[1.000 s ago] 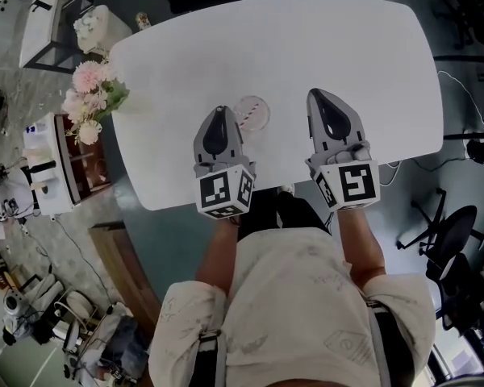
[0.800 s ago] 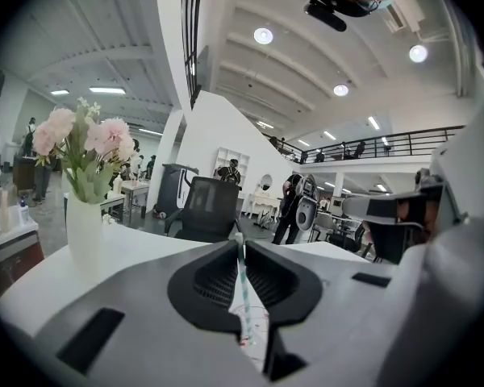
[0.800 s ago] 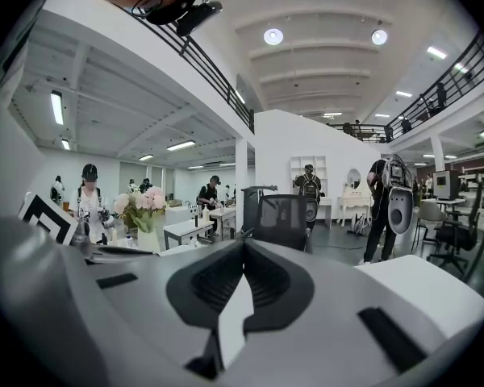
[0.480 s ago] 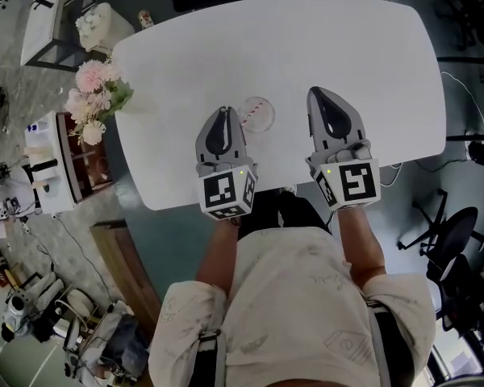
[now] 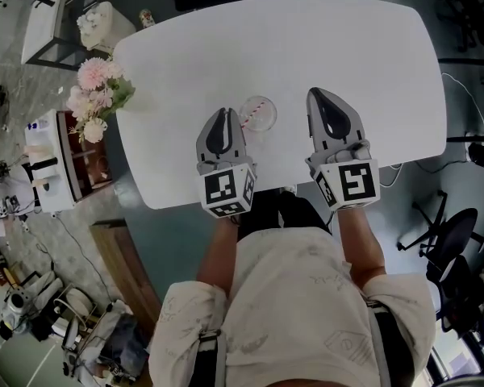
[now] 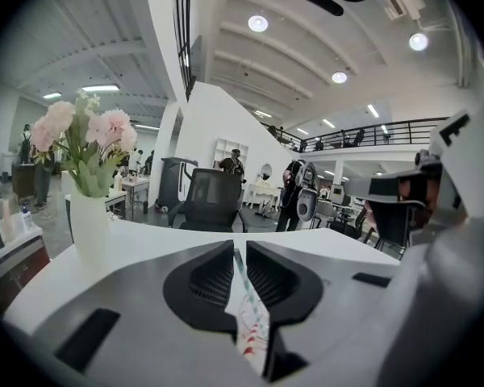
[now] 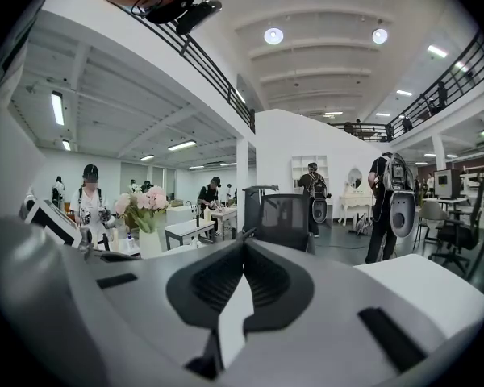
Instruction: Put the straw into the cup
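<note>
**Item 1, left gripper (image 5: 223, 113).** Jaws nearly together, with the pads on the straw (image 6: 249, 298), which runs up the slit between them. They have just been easing apart a little, and we judge the hold to be light.

**Item 2, straw.** Striped and leaning. We read its lower end as already inside the cup (image 5: 265, 108).

**Item 3, cup.** Clear and upright, just beyond the left jaws and between the two grippers. It stands on the tabletop (image 5: 306, 39), nearer the near edge than the far one.

**Item 4, right gripper (image 7: 242, 248).** Jaws together with nothing in them, apart from the cup.

**Step in hand, as we judge it: letting go.**
- We advise opening both jaws clear of the straw before any withdrawal.
- We would then back straight off toward the near edge, with no sideways drag.
- A light cup may tip if the straw is pulled.
- The straw should settle against the rim.
</note>
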